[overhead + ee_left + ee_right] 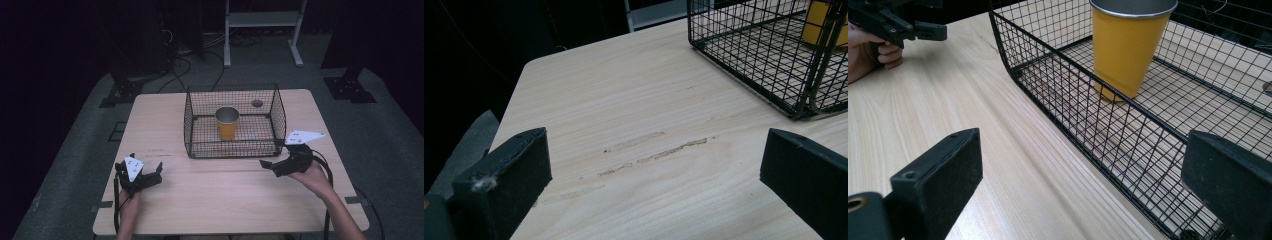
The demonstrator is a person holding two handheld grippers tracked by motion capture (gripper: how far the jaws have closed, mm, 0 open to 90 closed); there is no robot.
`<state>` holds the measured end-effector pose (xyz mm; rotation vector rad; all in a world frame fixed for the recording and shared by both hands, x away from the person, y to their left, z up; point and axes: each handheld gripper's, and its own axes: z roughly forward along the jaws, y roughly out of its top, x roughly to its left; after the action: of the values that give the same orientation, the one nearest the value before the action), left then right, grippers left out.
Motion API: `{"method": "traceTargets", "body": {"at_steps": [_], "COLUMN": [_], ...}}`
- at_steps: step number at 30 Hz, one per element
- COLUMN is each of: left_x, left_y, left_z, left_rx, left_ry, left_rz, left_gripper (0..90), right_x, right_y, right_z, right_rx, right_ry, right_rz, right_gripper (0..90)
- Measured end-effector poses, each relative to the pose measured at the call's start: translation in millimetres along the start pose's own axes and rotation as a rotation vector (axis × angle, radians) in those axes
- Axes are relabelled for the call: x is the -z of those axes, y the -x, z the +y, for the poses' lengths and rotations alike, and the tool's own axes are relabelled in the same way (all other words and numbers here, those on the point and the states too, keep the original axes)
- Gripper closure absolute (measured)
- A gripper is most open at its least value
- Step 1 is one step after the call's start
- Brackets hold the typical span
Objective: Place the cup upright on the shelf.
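A: The right tool (272, 168) sits low in the lower right of the high view, jaws spread wide with nothing between them, just off the near right corner of the wire basket (189, 120). The left tool (145, 176) rests at the lower left on the worktop (210, 200), also spread and empty, well apart from the basket.

B: And the yellow cup (227, 123)?

A: It stands upright inside the basket, near the middle of the frame, mouth up, so its long axis is vertical. In the right gripper view the cup (1126, 47) shows at the upper middle, beyond the basket's near wall (1083, 107), ahead and slightly right of the gap between the jaws.

B: So which hand is nearer?

A: The right one, by a clear margin. The mesh wall stands between tool and cup, so a reach would probably have to rise over the rim and come down from above.
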<state>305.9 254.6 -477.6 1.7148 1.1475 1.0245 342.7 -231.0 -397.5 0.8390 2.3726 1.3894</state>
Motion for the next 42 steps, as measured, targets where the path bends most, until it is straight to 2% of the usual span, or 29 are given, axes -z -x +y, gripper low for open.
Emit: {"method": "traceTargets", "body": {"at_steps": [7,19,30,35,42], "left_x": [0.0,0.0,0.0,-0.1,-0.1], "left_y": [0.0,0.0,-0.3,-0.3,-0.2], "left_z": [0.0,0.0,0.0,0.0,-0.1], "left_rx": [0.001,0.001,0.003,0.004,0.004], "left_ry": [0.0,0.0,0.0,0.0,-0.001], "left_rz": [0.001,0.001,0.002,0.002,0.003], "left_gripper": [0.0,0.0,0.0,0.0,0.0], "right_x": [6.5,13.5,18.5,20.2,22.2], "right_y": [-2.1,2.7,4.0,2.8,1.8], "right_z": [-6.4,-24.1,-33.4,-37.4,-46.7], "right_rx": [-0.002,-0.054,-0.077,-0.072,-0.096], "right_ry": [0.013,0.029,0.045,0.047,0.049], "right_rz": [-0.013,-0.027,-0.04,-0.054,-0.059], "right_gripper": [2.5,2.5,2.5,2.5,2.5]}}
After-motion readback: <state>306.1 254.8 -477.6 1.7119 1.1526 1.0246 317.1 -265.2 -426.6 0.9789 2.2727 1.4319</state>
